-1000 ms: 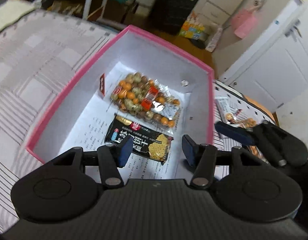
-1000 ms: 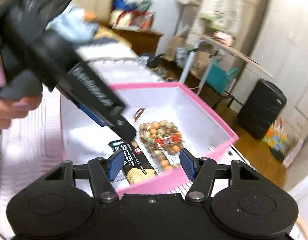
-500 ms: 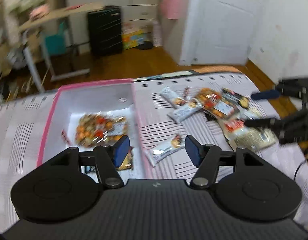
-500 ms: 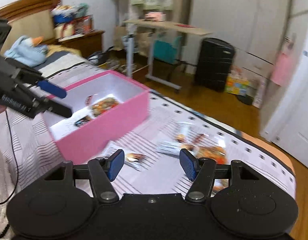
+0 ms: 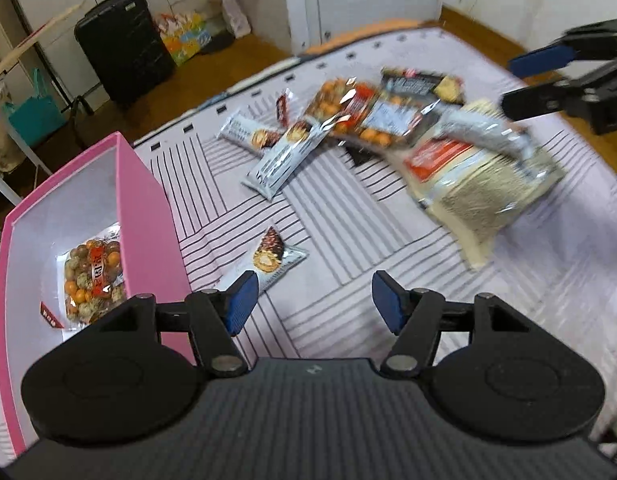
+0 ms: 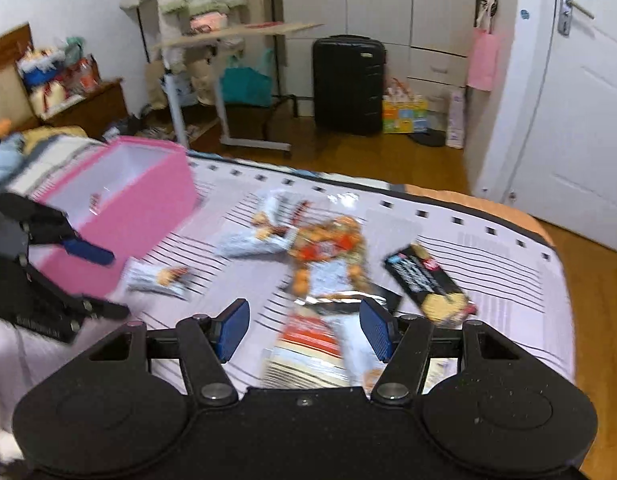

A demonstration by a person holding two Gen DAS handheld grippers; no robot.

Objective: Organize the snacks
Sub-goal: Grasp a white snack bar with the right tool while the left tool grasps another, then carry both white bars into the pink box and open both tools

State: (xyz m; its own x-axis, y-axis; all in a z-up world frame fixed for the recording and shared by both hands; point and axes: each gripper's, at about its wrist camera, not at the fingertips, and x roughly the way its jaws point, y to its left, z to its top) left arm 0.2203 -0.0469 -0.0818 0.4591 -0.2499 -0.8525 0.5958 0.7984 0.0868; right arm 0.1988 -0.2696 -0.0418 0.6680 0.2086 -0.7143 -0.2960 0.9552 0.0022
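Note:
A pink box (image 5: 144, 216) stands on the striped bed at the left and holds a bag of mixed nuts (image 5: 93, 276). It also shows in the right wrist view (image 6: 148, 204). My left gripper (image 5: 314, 300) is open and empty above the bed, right of the box, with a small white snack bar (image 5: 268, 260) just ahead of its left finger. A pile of snacks lies further right: white bars (image 5: 284, 156), a nut bag (image 5: 360, 112), a black cracker pack (image 6: 428, 284) and a large pale pack (image 5: 480, 184). My right gripper (image 6: 304, 330) is open and empty over the pile.
The bed edge runs along the far side, with wooden floor beyond. A black suitcase (image 6: 348, 84), a rolling side table (image 6: 228, 36) and a white door (image 6: 580, 112) stand in the room. A wooden headboard with toys (image 6: 48, 76) is at the left.
Both grippers have swung away from the pink box toward the snack pile on the right. The left gripper has come out from above the box. Both stay open and empty.

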